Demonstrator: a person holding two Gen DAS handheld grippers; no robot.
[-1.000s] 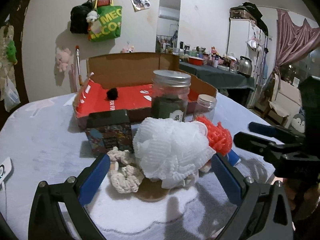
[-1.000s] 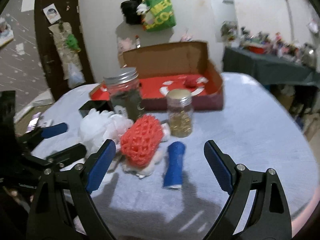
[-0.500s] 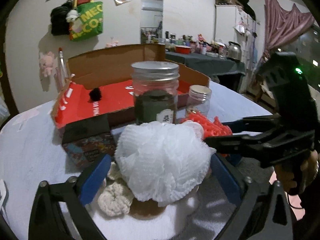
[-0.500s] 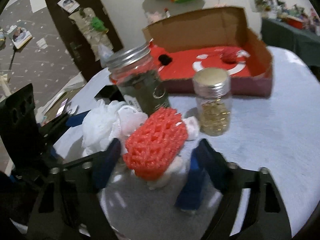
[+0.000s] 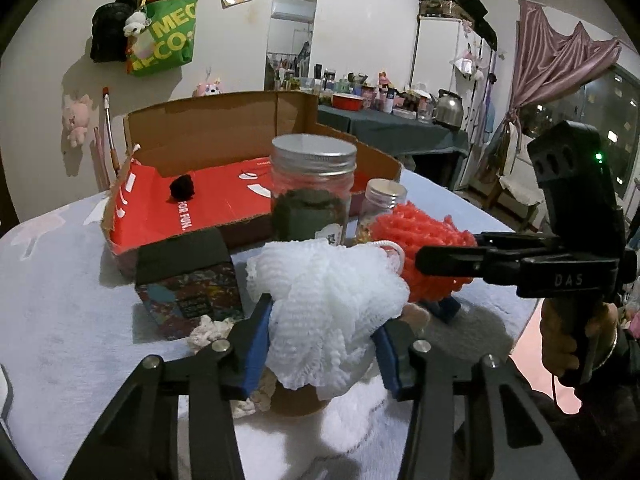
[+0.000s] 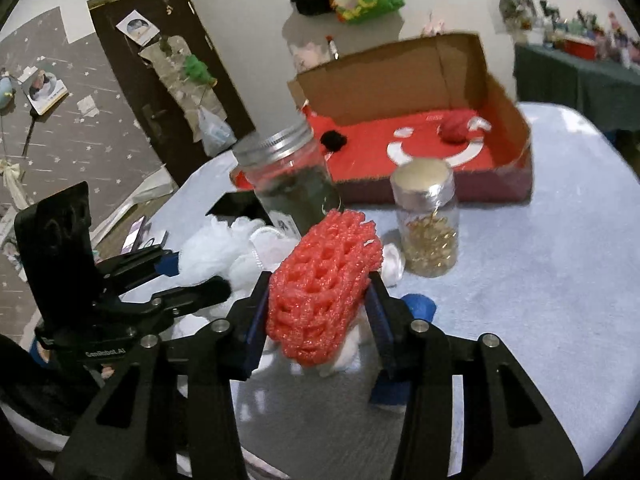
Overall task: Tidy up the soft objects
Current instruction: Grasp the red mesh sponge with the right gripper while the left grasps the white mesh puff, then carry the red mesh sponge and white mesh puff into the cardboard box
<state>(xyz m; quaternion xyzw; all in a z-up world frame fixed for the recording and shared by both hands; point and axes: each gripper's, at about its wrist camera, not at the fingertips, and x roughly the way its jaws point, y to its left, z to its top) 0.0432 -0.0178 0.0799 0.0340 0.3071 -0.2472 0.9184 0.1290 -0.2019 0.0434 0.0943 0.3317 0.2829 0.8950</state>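
Observation:
A white mesh pouf [image 5: 320, 300] sits between the blue pads of my left gripper [image 5: 320, 344], whose jaws are closing and press into its sides. It also shows in the right wrist view as a white pouf [image 6: 216, 248]. The jaws of my right gripper [image 6: 318, 308] are closing on a red foam net [image 6: 324, 280], and both pads touch it. The red net [image 5: 416, 240] lies just right of the pouf. Under the pouf lie a cream knitted piece [image 5: 208, 332] and a brown round thing.
Behind stand a large lidded jar [image 5: 312, 196], a small jar of gold bits [image 6: 428, 220] and a dark patterned box [image 5: 188, 280]. The open cardboard box [image 5: 208, 136] with red lining holds a black pompom [image 5: 182, 186] and a red soft ball [image 6: 456, 128]. A blue object [image 6: 418, 306] lies under my right gripper.
Both grippers have closed from wide open onto their objects: the left onto the white pouf, the right onto the red net. The right gripper has moved in closer to the net.

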